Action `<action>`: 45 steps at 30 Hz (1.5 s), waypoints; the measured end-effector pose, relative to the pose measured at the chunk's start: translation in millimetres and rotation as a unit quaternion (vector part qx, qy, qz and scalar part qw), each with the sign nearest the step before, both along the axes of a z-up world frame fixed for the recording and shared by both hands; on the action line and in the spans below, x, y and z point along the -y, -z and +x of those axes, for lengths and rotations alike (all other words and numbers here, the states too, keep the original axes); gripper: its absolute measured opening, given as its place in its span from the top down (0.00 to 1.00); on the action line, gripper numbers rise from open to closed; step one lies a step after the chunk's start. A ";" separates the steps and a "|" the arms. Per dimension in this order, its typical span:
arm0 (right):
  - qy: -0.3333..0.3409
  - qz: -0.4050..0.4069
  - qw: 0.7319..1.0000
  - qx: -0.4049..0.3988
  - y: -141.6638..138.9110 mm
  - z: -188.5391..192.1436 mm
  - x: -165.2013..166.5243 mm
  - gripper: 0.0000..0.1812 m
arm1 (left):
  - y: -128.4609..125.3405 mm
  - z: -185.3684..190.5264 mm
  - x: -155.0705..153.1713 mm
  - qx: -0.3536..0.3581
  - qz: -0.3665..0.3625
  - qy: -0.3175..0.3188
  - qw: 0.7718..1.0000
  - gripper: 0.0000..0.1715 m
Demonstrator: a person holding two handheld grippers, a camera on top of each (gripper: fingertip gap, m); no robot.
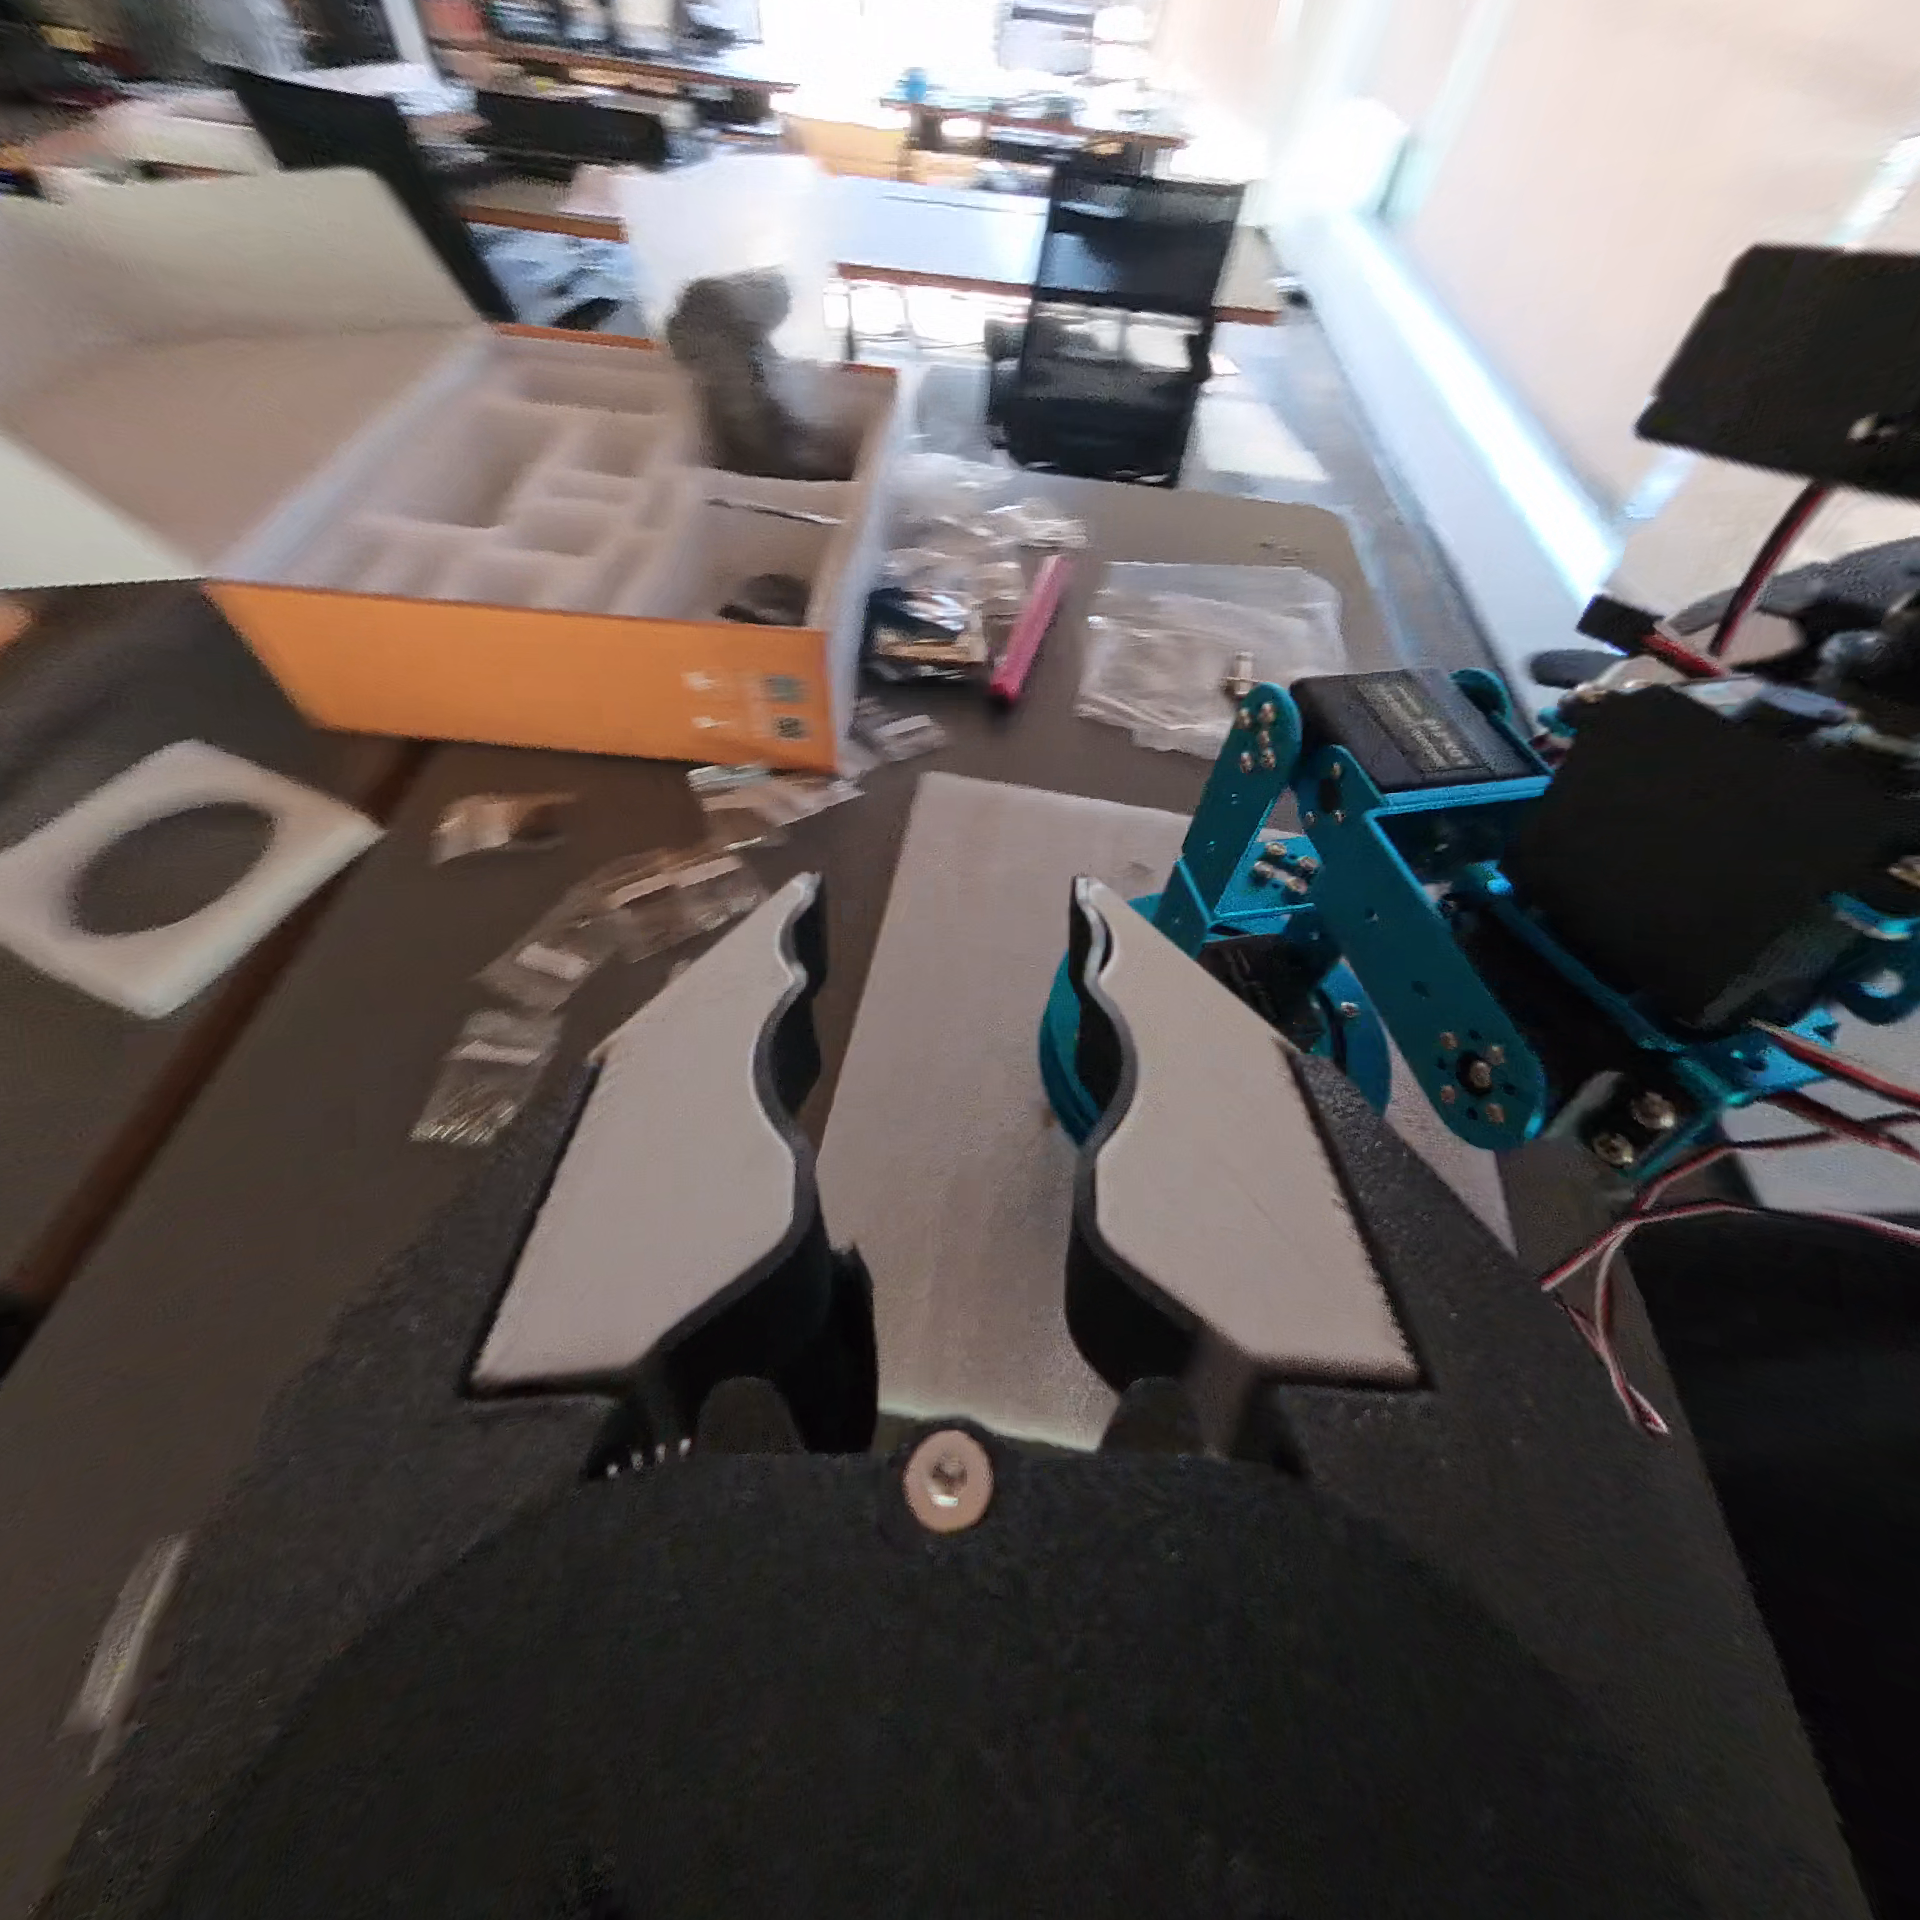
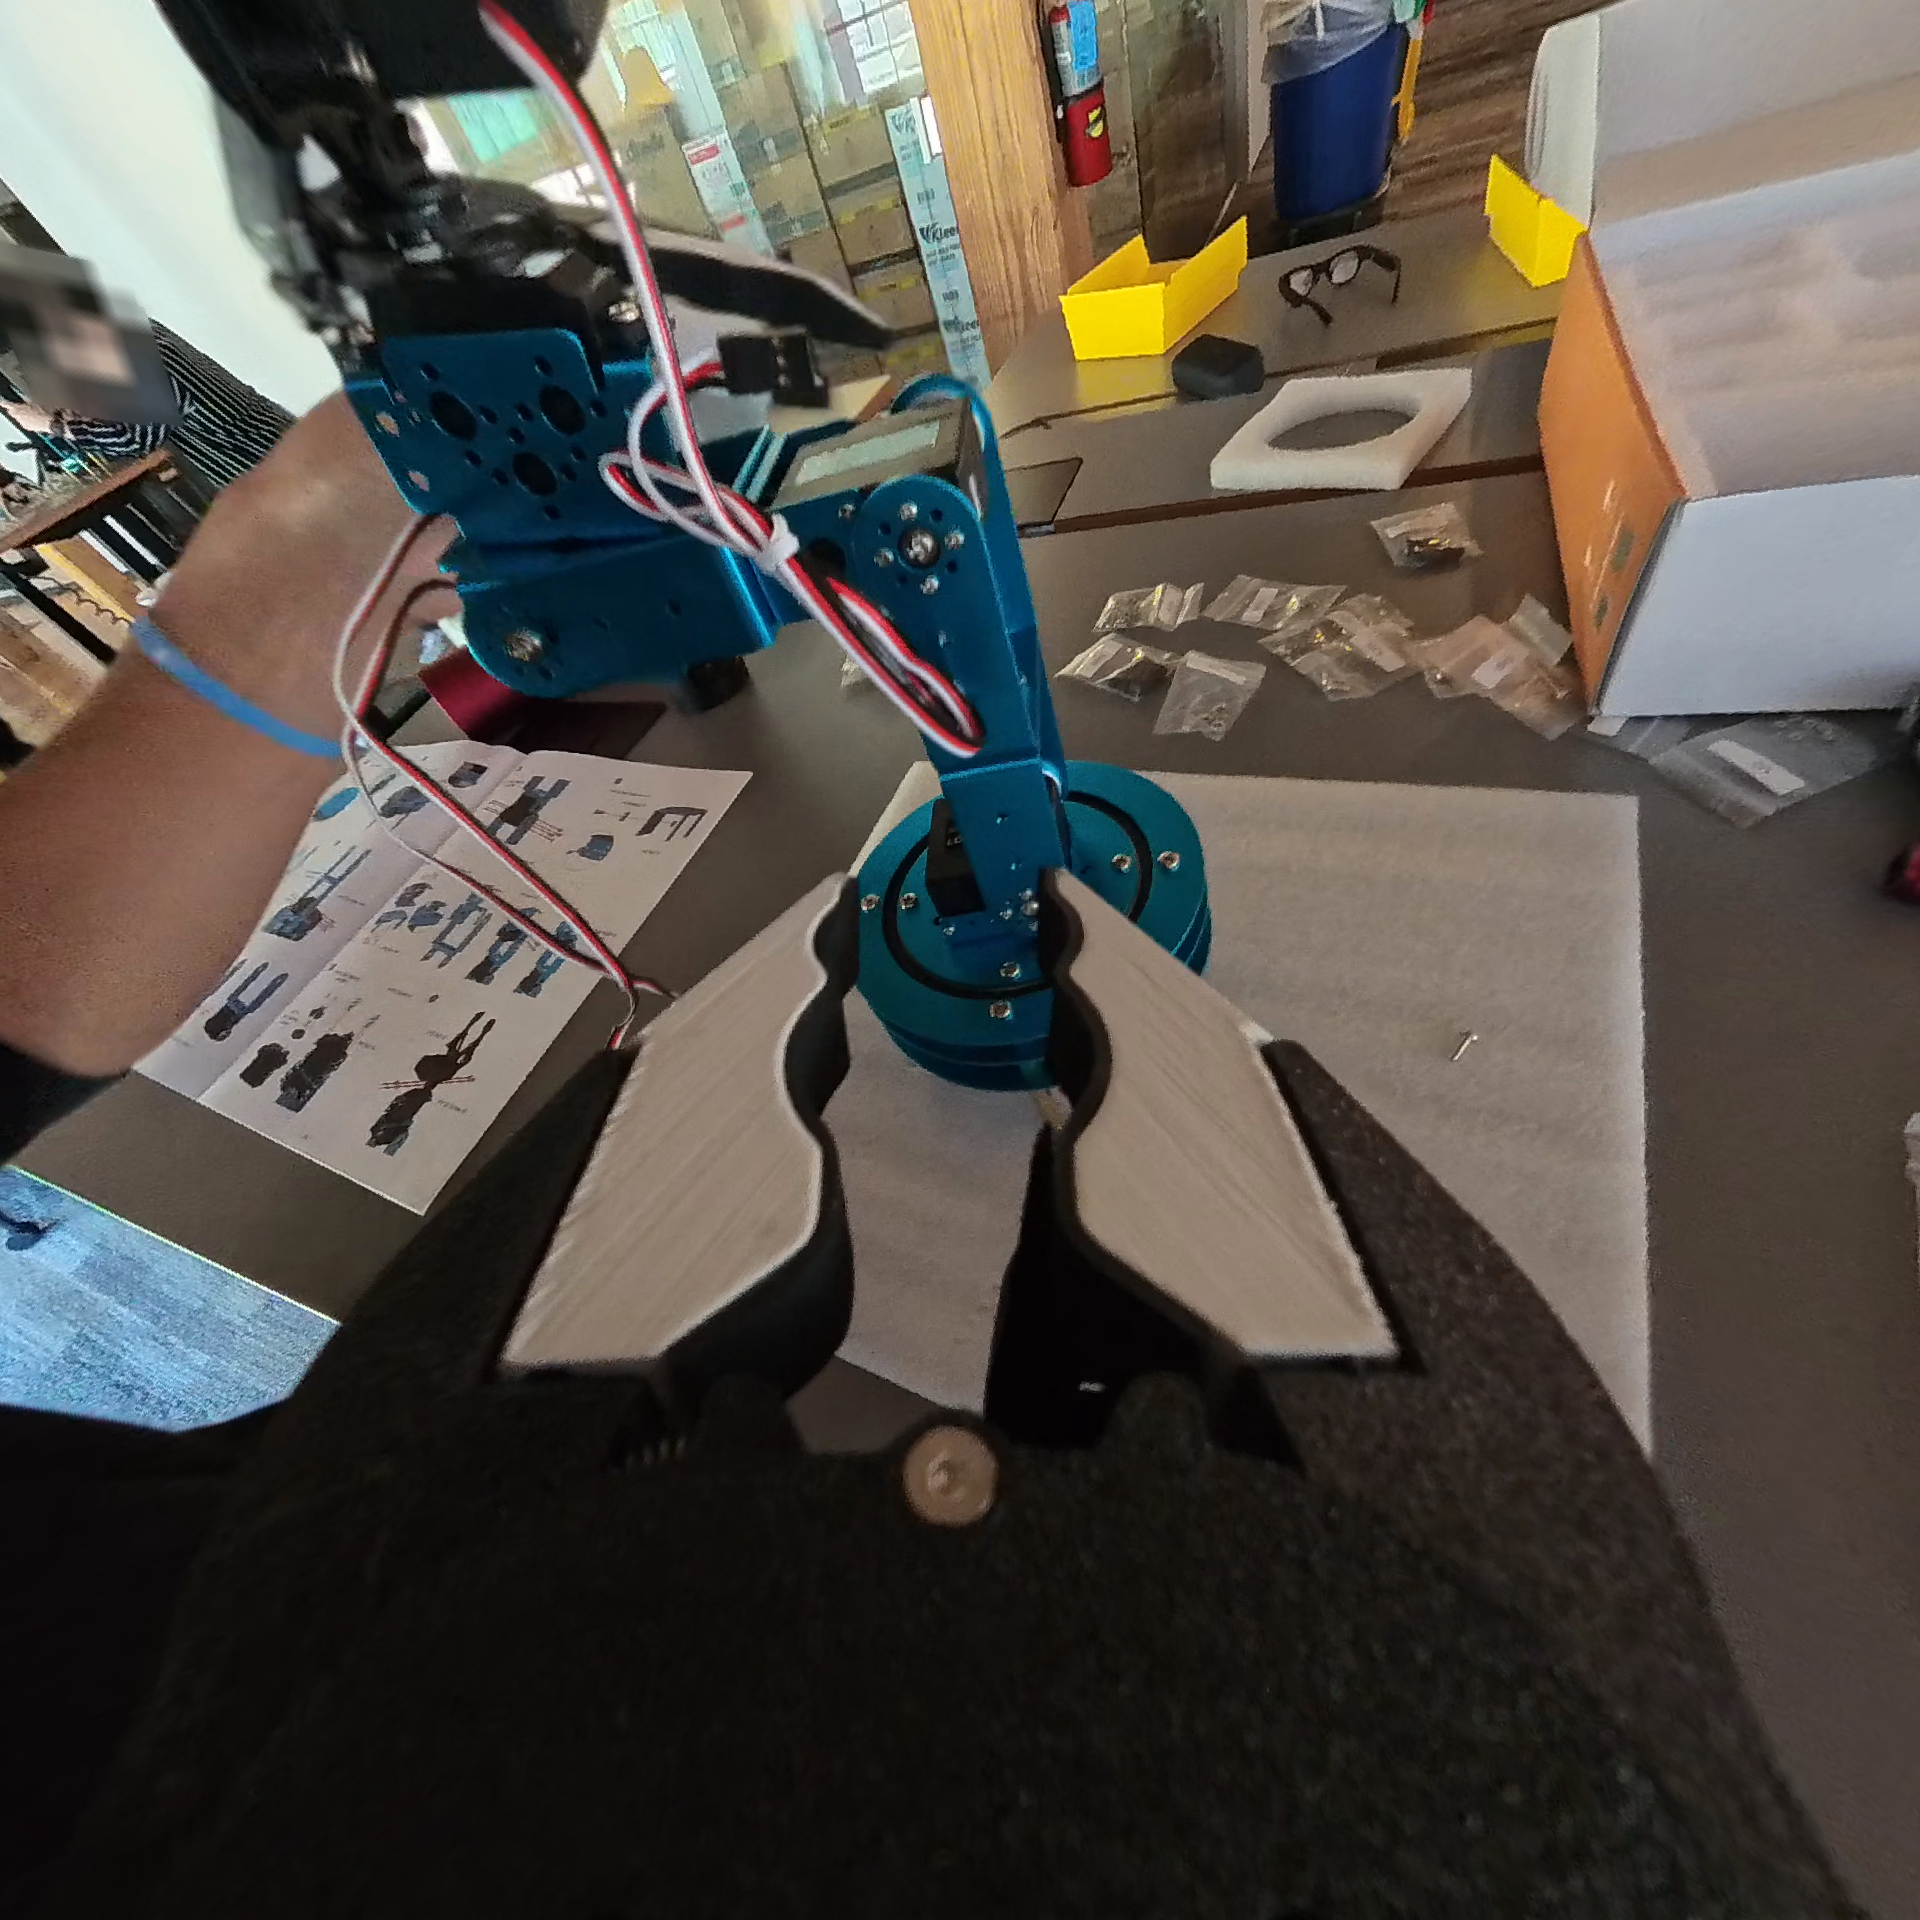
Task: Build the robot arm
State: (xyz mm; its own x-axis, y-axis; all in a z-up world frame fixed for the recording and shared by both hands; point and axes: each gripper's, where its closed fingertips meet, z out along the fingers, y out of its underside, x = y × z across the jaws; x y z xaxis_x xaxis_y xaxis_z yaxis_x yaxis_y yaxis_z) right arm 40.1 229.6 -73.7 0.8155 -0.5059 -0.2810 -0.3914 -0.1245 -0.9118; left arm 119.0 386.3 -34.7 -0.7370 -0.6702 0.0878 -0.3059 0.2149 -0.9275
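Observation:
A blue metal robot-arm kit (image 2: 977, 665) with black servos and red-white wires stands on a round blue base (image 2: 1132, 862) on a white foam sheet (image 2: 1403, 935). My right gripper (image 2: 951, 894) is open. Its fingertips lie on either side of the foot of the arm's lower bracket, above the base, with the right fingertip (image 2: 1055, 904) close against it. My left gripper (image 1: 945, 904) is open and empty over the foam sheet (image 1: 987, 883). The arm (image 1: 1403, 883) is just to its right, and its base (image 1: 1055, 1039) shows behind the right finger.
An orange-and-white box (image 1: 540, 665) with white tray compartments lies ahead on the left. Small bags of parts (image 2: 1340, 634), a white foam ring (image 2: 1351, 431), an instruction sheet (image 2: 447, 914) and a loose screw (image 2: 1465, 1042) lie on the dark table. A person's forearm (image 2: 156, 779) reaches in behind the arm. Tip to tip, the grippers are about 20 centimeters apart.

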 end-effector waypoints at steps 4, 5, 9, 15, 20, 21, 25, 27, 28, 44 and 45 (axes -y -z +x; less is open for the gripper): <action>0.004 0.008 1.000 0.023 -14.9 4.0 3.6 0.82 | -21.4 -31.5 -11.2 0.012 0.001 -0.067 0.998 0.73; 0.004 0.009 0.999 0.032 -20.6 4.2 4.9 0.82 | -28.0 -41.4 -12.3 0.015 -0.007 -0.078 0.997 0.73; -0.001 0.058 0.996 0.074 -59.7 -3.1 3.2 0.81 | -55.3 -85.9 -8.3 0.050 -0.053 -0.088 0.993 0.74; -0.073 0.021 0.989 0.126 -89.3 -24.2 -20.1 0.72 | -65.9 -139.1 12.5 0.114 -0.089 -0.075 0.987 0.73; -0.102 -0.034 0.986 0.127 -80.9 -12.3 9.3 0.64 | -44.7 -167.2 24.4 0.099 -0.130 -0.090 0.982 0.74; -0.106 -0.048 0.985 0.126 -78.7 -6.1 17.4 0.63 | -38.5 -172.8 27.1 0.088 -0.143 -0.092 0.982 0.74; -0.125 -0.144 0.979 0.073 -17.7 30.6 49.7 0.70 | -6.2 -188.2 34.8 0.050 -0.154 -0.127 0.979 0.74; -0.132 -0.182 0.974 0.032 31.6 49.7 56.0 0.72 | 12.2 -192.0 39.1 0.038 -0.134 -0.153 0.978 0.73; -0.132 -0.183 0.974 0.016 51.3 58.8 54.7 0.74 | 22.1 -193.8 41.7 0.032 -0.118 -0.165 0.979 0.73; -0.175 -0.219 0.957 -0.076 152.1 111.4 36.2 0.91 | -9.3 -185.0 149.5 0.092 -0.058 -0.214 0.971 0.77; -0.175 -0.217 0.958 -0.074 150.8 113.5 34.9 0.91 | -11.4 -181.8 152.1 0.096 -0.050 -0.217 0.970 0.77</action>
